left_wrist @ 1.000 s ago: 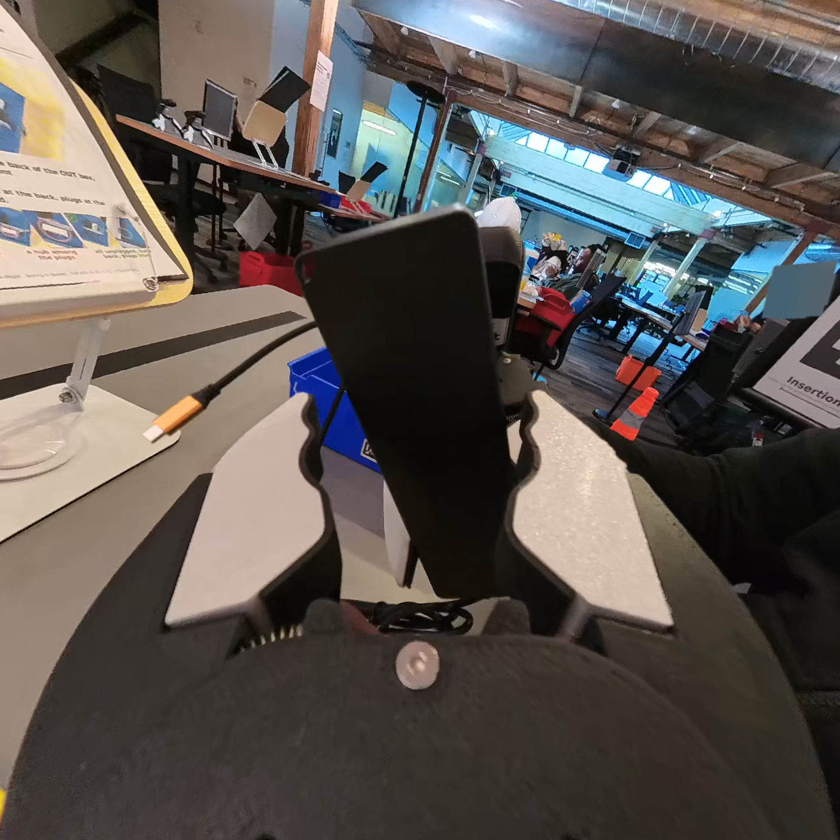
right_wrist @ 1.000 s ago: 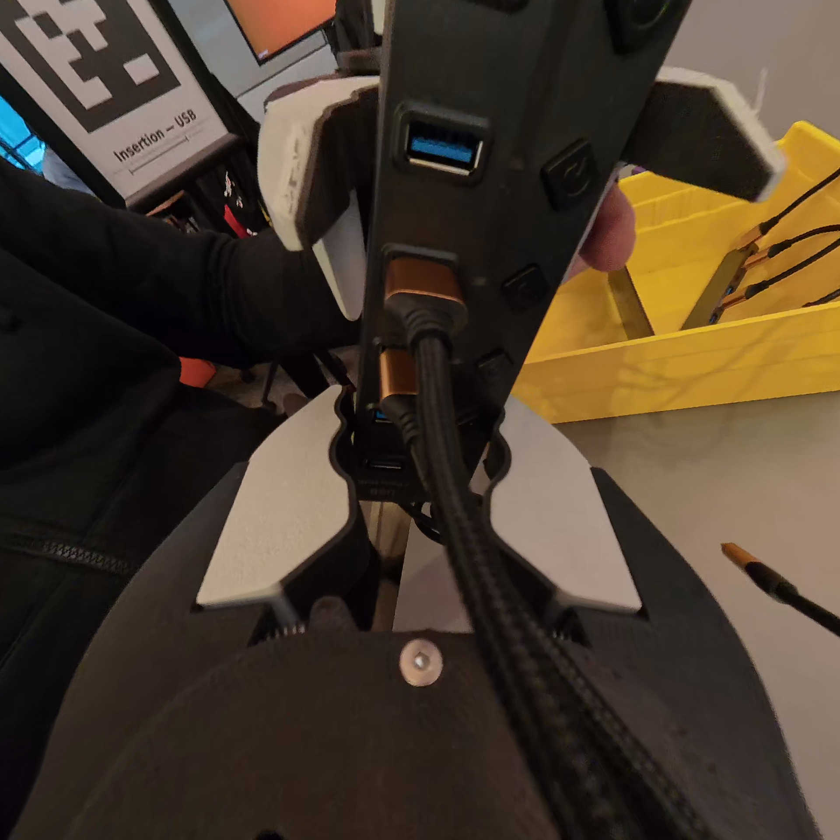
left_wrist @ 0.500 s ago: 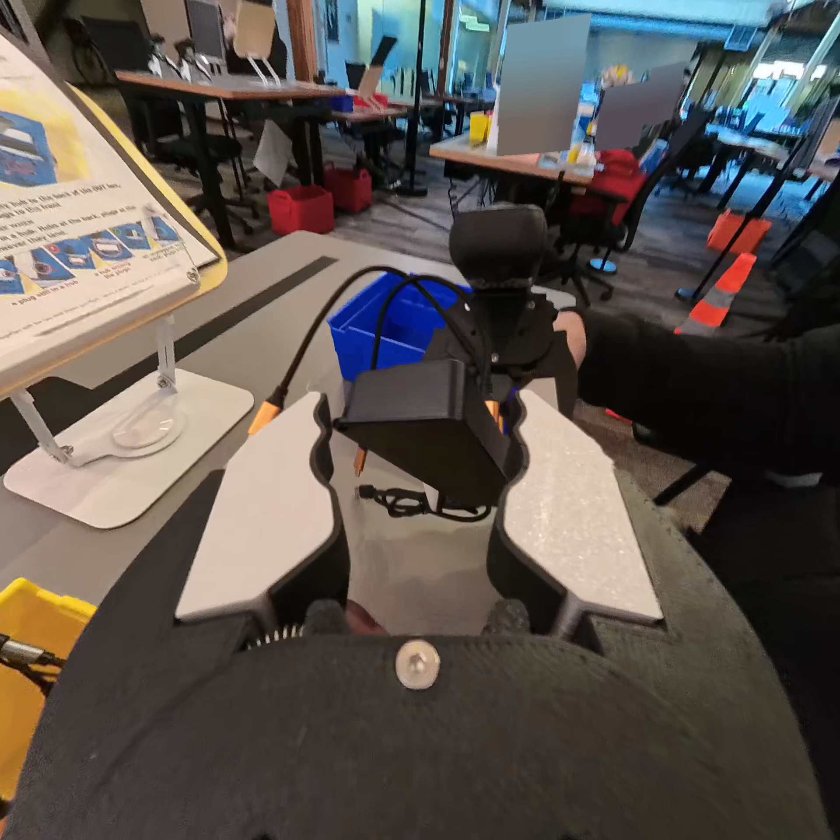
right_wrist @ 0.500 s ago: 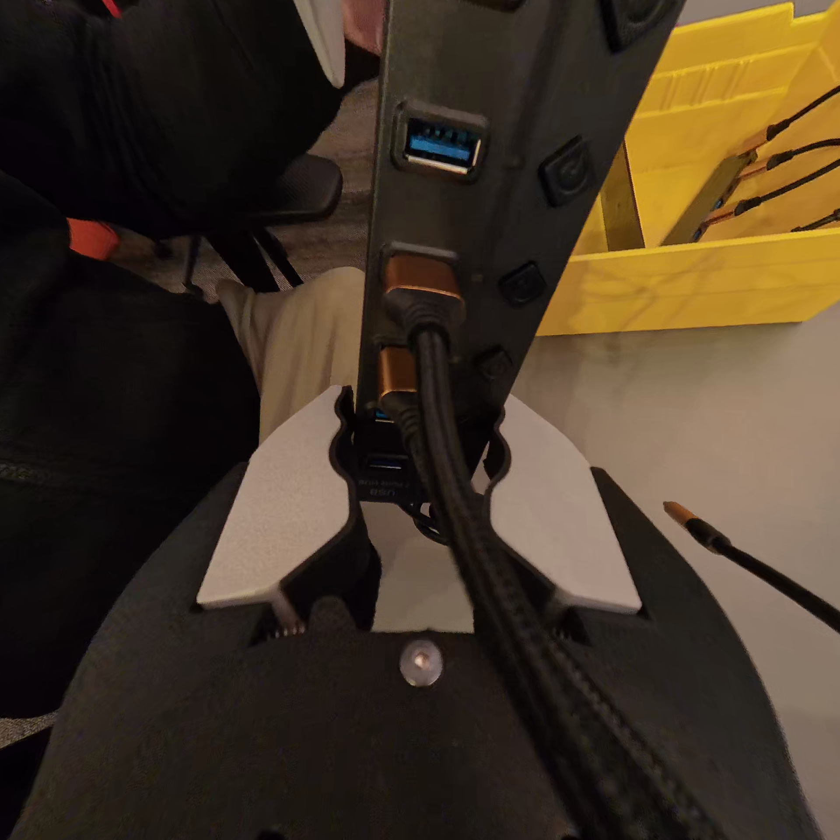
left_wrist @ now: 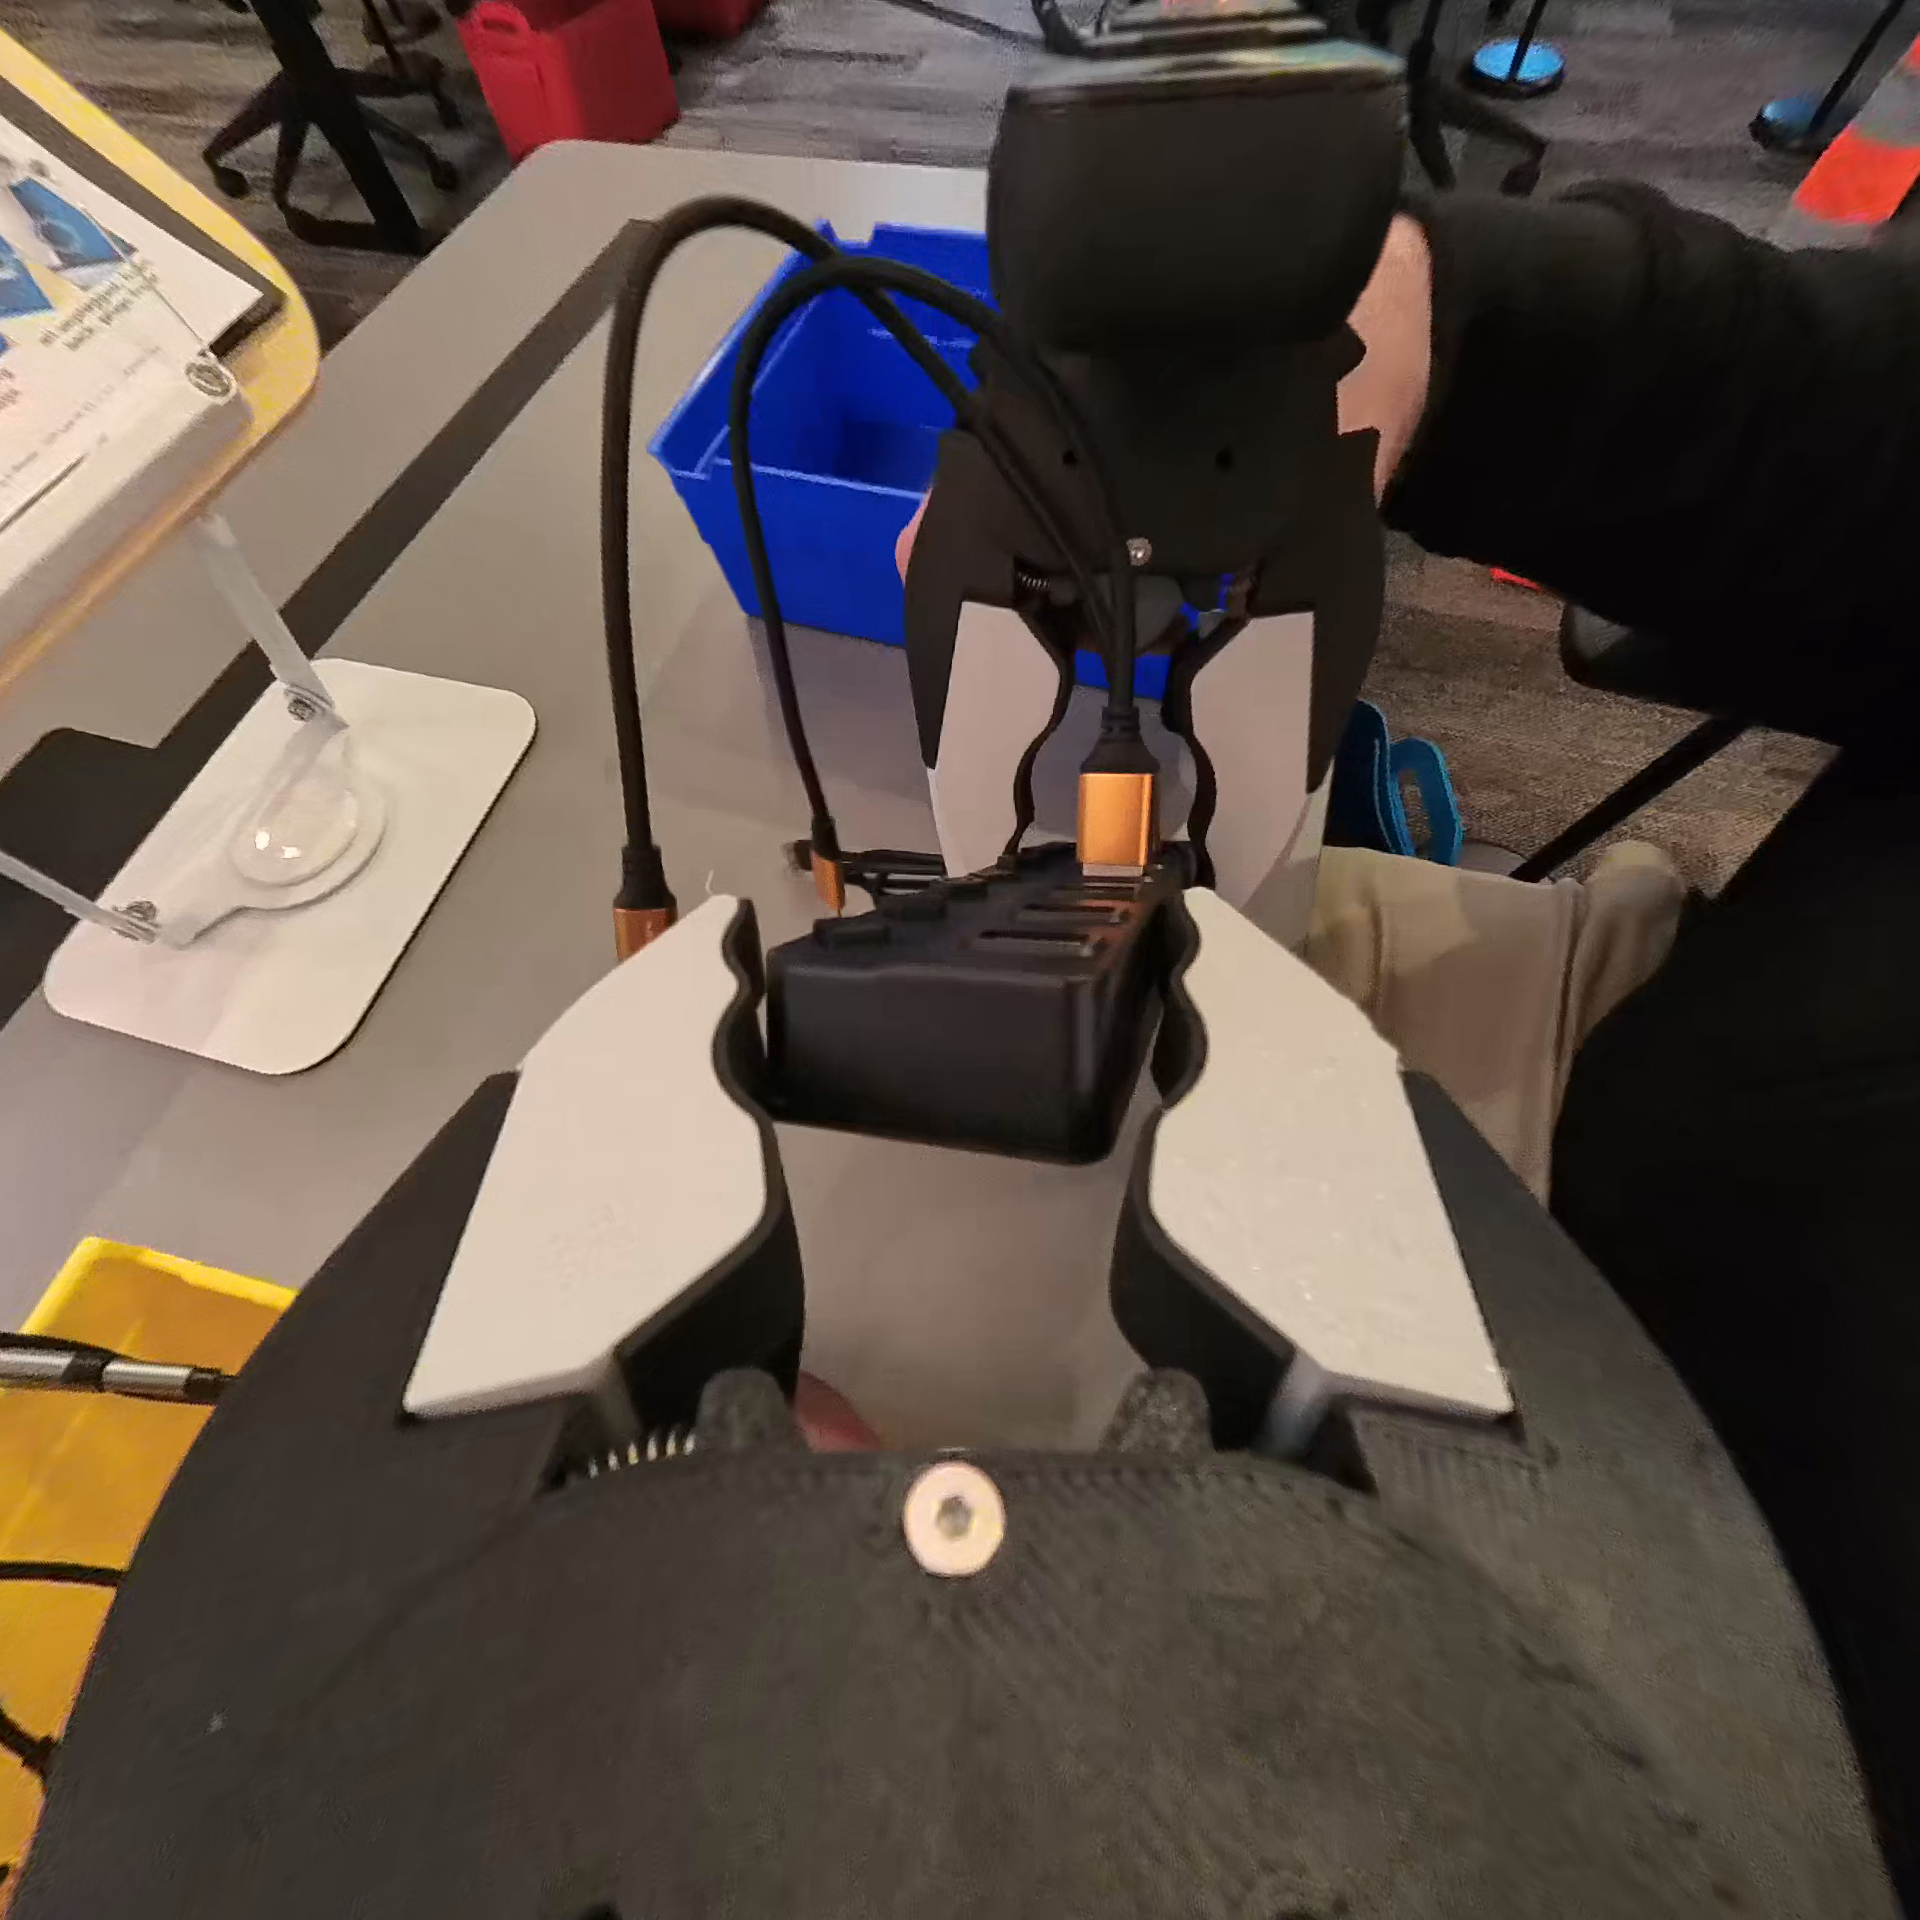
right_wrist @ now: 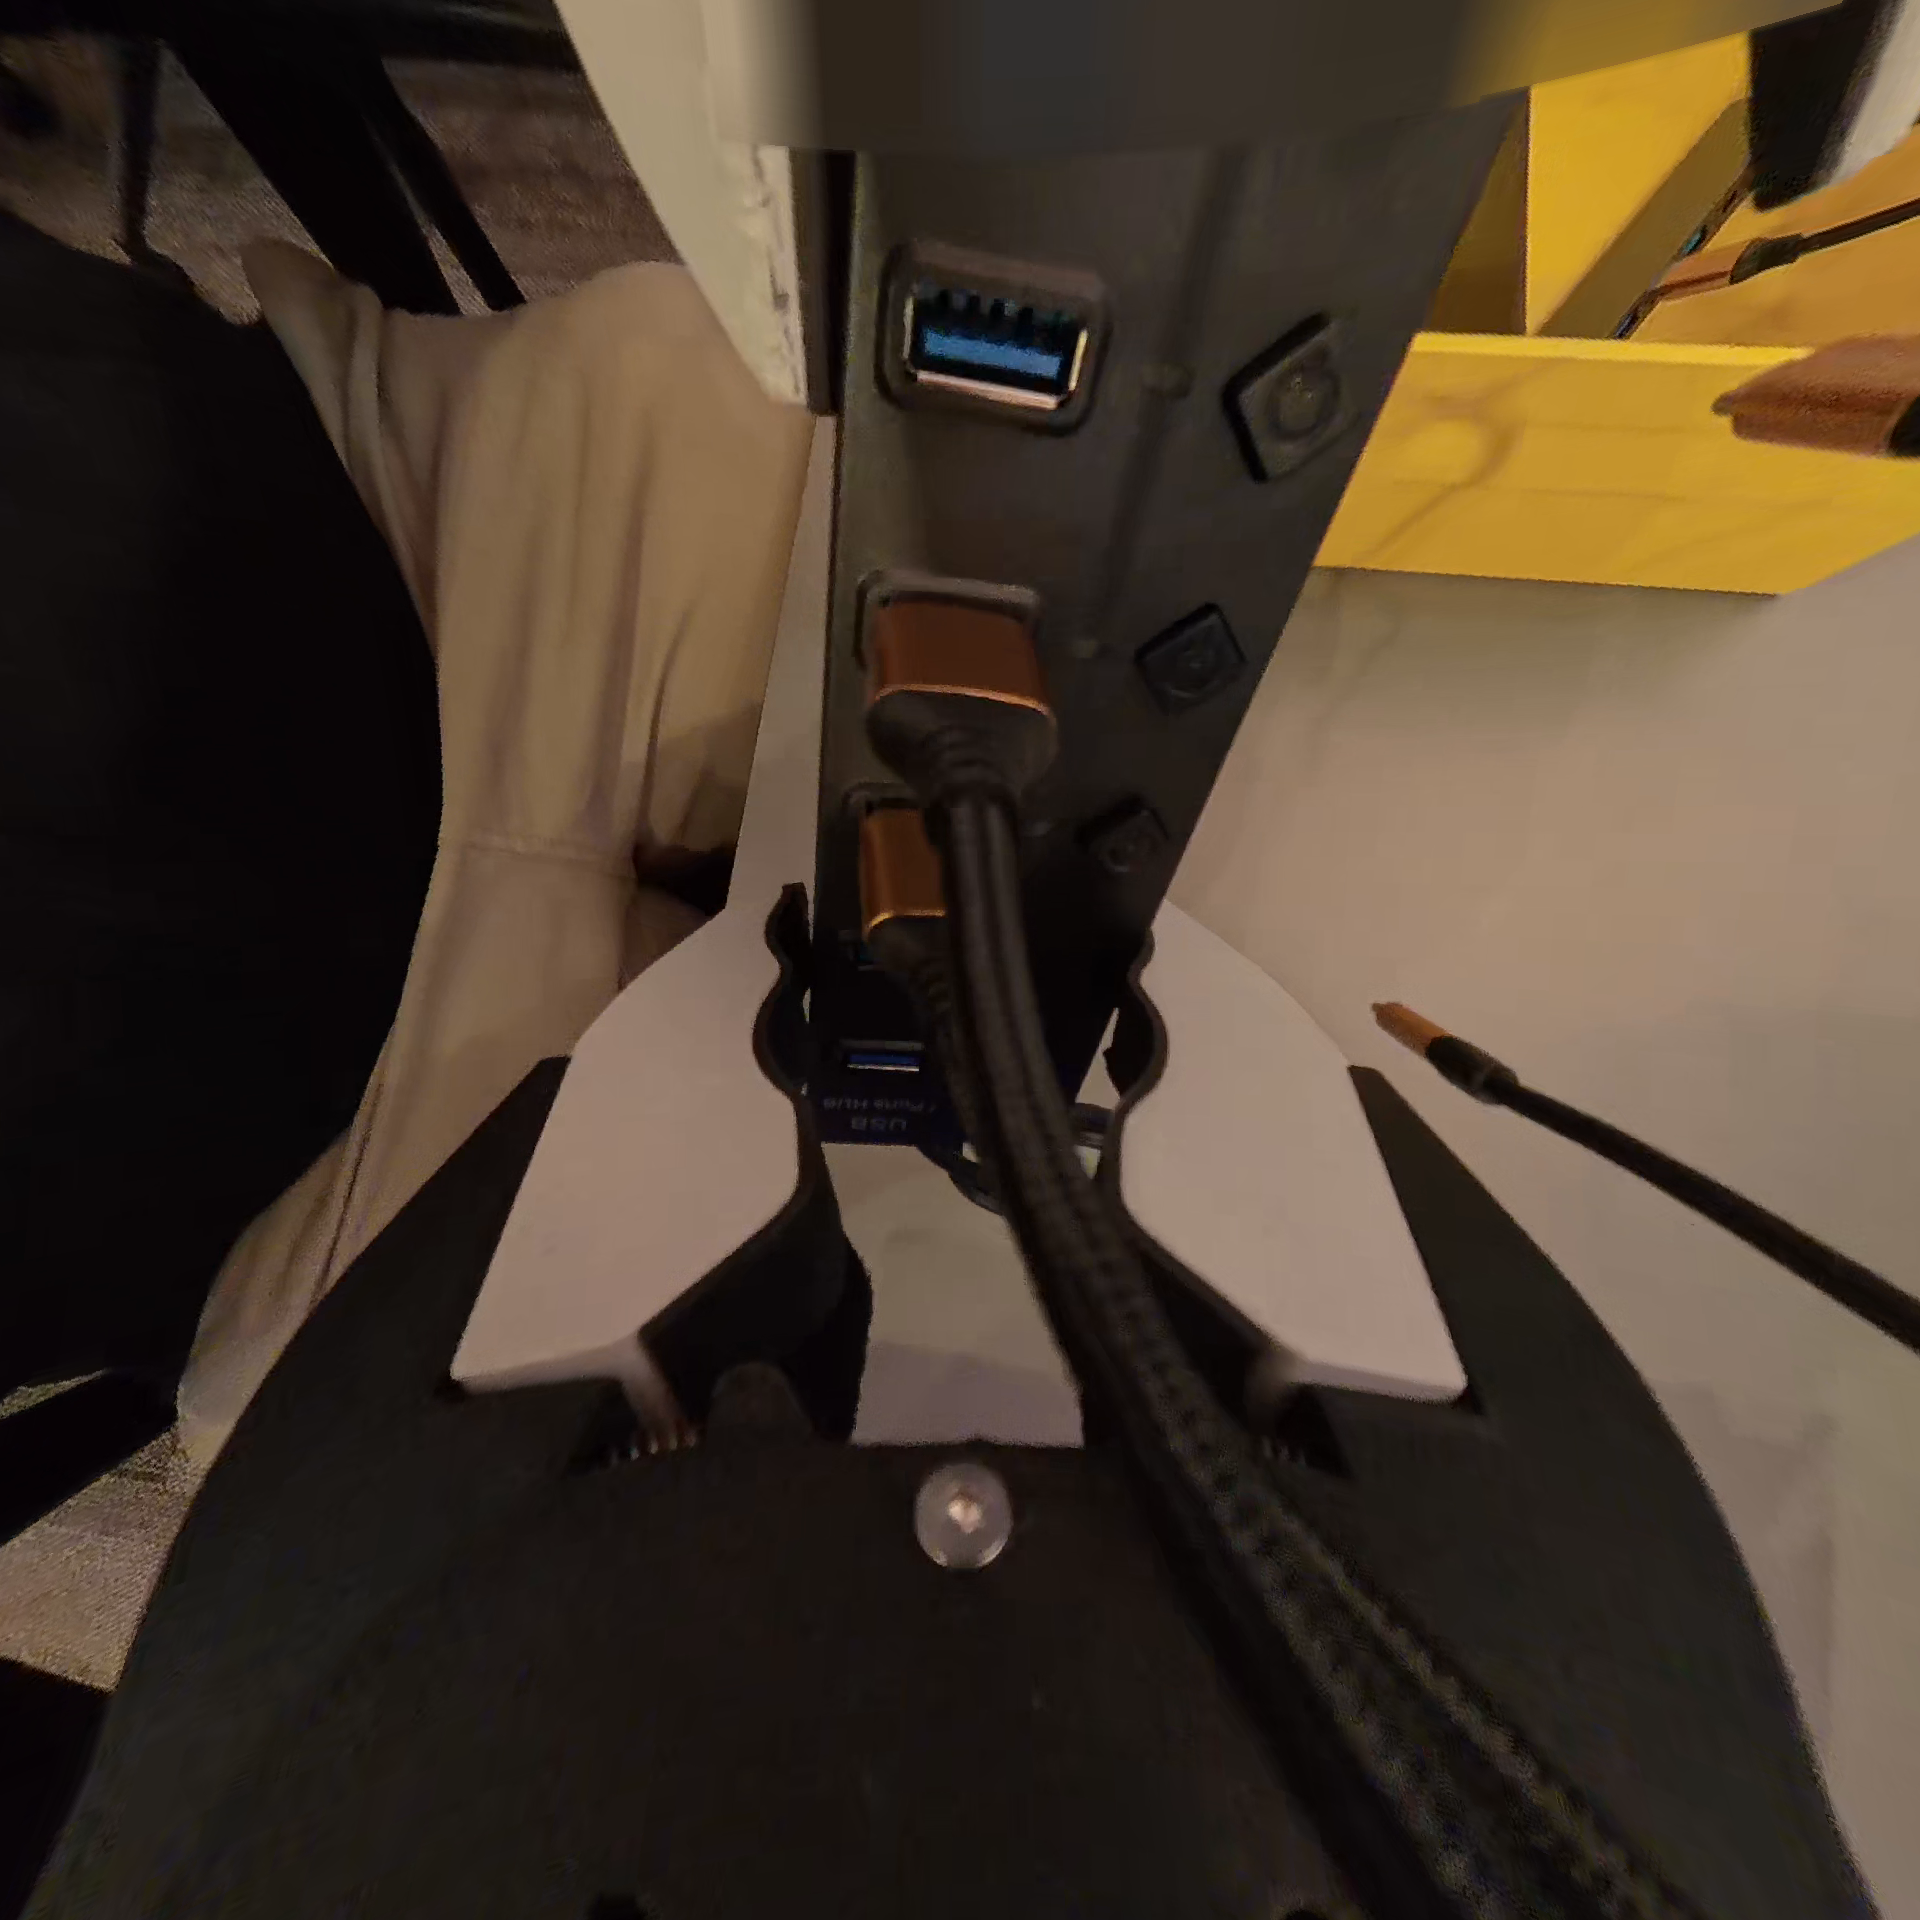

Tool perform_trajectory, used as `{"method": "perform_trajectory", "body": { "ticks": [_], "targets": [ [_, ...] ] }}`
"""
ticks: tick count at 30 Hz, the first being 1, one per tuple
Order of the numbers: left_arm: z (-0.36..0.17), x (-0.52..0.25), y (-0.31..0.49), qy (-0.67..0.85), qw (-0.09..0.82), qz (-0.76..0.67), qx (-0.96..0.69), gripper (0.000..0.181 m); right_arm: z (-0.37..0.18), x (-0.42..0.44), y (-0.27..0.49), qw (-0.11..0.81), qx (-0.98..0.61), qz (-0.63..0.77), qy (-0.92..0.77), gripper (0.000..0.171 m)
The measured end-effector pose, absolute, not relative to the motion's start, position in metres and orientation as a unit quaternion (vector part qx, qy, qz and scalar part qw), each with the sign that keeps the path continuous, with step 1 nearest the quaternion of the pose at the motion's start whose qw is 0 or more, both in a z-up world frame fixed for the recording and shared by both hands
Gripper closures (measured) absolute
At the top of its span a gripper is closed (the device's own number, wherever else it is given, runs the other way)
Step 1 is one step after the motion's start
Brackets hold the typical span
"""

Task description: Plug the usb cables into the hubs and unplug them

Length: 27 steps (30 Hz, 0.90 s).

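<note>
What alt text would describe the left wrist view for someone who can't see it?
A black USB hub is clamped at each end by the left gripper and right gripper, one orange plug standing in it. A blue bin sits behind.

A black USB hub [left_wrist: 966, 1023] lies flat at frame centre, ports up. Two copper-ended black cables [right_wrist: 956, 665] sit plugged into it; their free ends [left_wrist: 636, 914] hang at centre-left.

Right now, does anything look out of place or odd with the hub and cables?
Nothing looks damaged. The black hub is gripped at both ends by the right gripper and the left gripper, with two orange-ended cables plugged in. One loose cable end lies on the table.
</note>
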<state>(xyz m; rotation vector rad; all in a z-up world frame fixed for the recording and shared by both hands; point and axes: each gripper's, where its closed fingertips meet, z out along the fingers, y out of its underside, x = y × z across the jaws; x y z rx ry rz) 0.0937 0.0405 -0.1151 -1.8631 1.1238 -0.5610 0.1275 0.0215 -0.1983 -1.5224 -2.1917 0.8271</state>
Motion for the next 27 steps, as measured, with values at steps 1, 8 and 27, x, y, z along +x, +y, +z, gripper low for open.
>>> {"method": "perform_trajectory", "body": {
  "ticks": [1,8,27],
  "targets": [
    [-0.118,0.094,0.039,0.454,0.425,-0.228,-0.749,0.109,-0.200,0.129,0.021,0.171,-0.536,0.287,-0.775,0.116],
    [-0.121,0.093,0.034,0.464,0.409,-0.234,-0.750,0.113,-0.198,0.131,0.025,0.182,-0.530,0.279,-0.780,0.116],
    [-0.127,0.100,0.033,0.484,0.416,-0.223,-0.737,0.115,-0.196,0.149,0.038,0.192,-0.529,0.228,-0.795,0.117]
  ]
}}
